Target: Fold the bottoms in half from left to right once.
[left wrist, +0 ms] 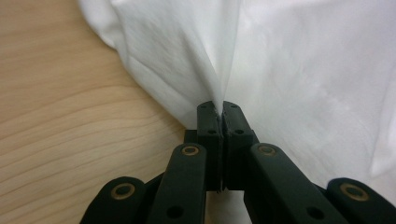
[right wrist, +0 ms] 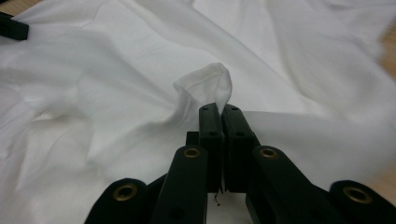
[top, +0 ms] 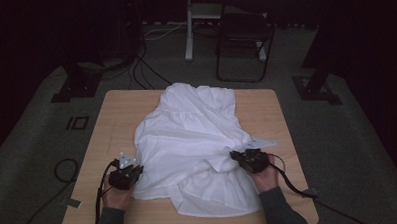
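Between the jaws of my left gripper (left wrist: 221,108) a thin fold of the white garment (top: 195,142) is pinched tight, the cloth rising straight ahead of the tips and spreading off to their right, with bare wooden surface (left wrist: 60,116) to their left. At the tips of my right gripper (right wrist: 221,109) the jaws are likewise pressed together on a small puckered tuft of the same garment, which lies crumpled ahead and to both sides.
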Action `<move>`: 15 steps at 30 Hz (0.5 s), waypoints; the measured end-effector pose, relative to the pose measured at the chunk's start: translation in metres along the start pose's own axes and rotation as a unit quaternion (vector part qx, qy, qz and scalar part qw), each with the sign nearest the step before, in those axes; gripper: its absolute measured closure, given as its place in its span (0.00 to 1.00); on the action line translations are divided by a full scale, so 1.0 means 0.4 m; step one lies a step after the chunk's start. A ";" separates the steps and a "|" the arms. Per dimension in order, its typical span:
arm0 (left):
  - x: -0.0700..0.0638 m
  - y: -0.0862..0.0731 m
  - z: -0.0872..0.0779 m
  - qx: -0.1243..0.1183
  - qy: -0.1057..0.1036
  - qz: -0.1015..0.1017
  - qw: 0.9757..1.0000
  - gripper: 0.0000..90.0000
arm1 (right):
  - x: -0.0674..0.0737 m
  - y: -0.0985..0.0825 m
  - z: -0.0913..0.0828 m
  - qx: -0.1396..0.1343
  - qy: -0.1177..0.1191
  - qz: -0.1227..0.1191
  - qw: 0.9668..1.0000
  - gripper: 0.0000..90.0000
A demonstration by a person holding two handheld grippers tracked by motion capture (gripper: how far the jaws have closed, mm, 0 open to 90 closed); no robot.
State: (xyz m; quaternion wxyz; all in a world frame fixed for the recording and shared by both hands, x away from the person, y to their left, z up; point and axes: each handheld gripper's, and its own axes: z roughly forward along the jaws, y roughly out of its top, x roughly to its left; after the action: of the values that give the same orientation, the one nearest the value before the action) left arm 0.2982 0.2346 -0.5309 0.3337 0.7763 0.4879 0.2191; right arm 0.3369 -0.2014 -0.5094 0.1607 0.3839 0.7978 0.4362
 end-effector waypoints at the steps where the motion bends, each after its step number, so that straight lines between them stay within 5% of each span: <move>1: 0.000 0.000 0.000 0.000 0.000 0.000 1.000 0.98 | 0.000 0.000 0.000 0.000 0.000 0.000 1.000 0.98; 2: -0.004 -0.001 -0.028 -0.005 0.013 0.006 1.000 0.98 | -0.011 -0.018 -0.038 -0.008 -0.001 0.009 1.000 0.98; 6: -0.015 -0.011 -0.086 -0.019 0.007 0.014 1.000 0.98 | -0.042 -0.106 -0.172 -0.035 -0.021 0.037 0.998 0.99; 11: -0.044 -0.040 -0.124 -0.011 -0.002 0.025 1.000 0.98 | -0.041 -0.214 -0.241 -0.010 -0.032 0.053 0.998 0.99; 15: -0.068 -0.071 -0.120 0.009 -0.014 0.032 0.999 0.98 | -0.033 -0.279 -0.248 0.022 -0.033 0.062 0.997 0.99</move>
State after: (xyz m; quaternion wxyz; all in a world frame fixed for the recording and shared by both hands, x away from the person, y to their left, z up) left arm 0.2372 0.2332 -0.5192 0.3264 0.7975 0.4597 0.2148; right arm 0.2340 -0.3045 -0.5455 0.1515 0.4502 0.7762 0.4146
